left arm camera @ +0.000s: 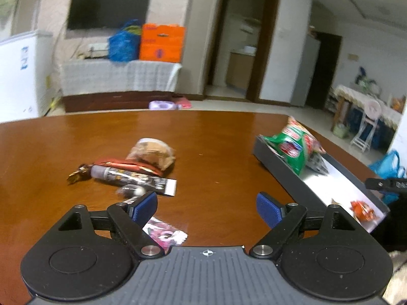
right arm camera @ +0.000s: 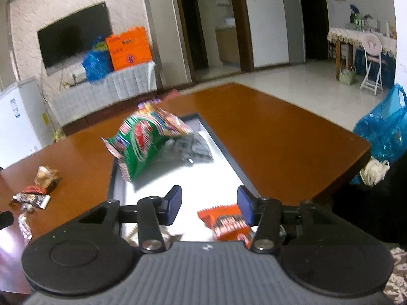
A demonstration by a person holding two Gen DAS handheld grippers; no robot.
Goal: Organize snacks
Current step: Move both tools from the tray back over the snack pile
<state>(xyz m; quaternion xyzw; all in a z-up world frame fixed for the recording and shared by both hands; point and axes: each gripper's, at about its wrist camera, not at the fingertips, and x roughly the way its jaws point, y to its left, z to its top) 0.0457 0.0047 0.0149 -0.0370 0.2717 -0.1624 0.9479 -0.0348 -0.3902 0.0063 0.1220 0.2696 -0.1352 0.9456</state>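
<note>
Loose snacks lie on the brown table (left arm camera: pixel 216 137): a clear-wrapped pastry (left arm camera: pixel 152 152), a red packet (left arm camera: pixel 127 166), a dark bar packet (left arm camera: pixel 132 179) and a pink packet (left arm camera: pixel 165 235) under my left finger. My left gripper (left arm camera: pixel 207 207) is open and empty above the table. A dark-rimmed tray (right arm camera: pixel 223 150) holds a green snack bag (right arm camera: pixel 138 142), a grey packet (right arm camera: pixel 193 150) and an orange packet (right arm camera: pixel 225 219). My right gripper (right arm camera: pixel 209 207) is open and empty over the tray's near end, beside the orange packet. The tray (left arm camera: pixel 285 175) and the green bag (left arm camera: pixel 295 145) also show in the left wrist view.
The table's right edge (right arm camera: pixel 351 175) drops to the floor, where a blue plastic bag (right arm camera: pixel 386 129) stands. A TV (left arm camera: pixel 108 7), a covered cabinet with bags and a white freezer (left arm camera: pixel 17 76) stand beyond the table's far edge.
</note>
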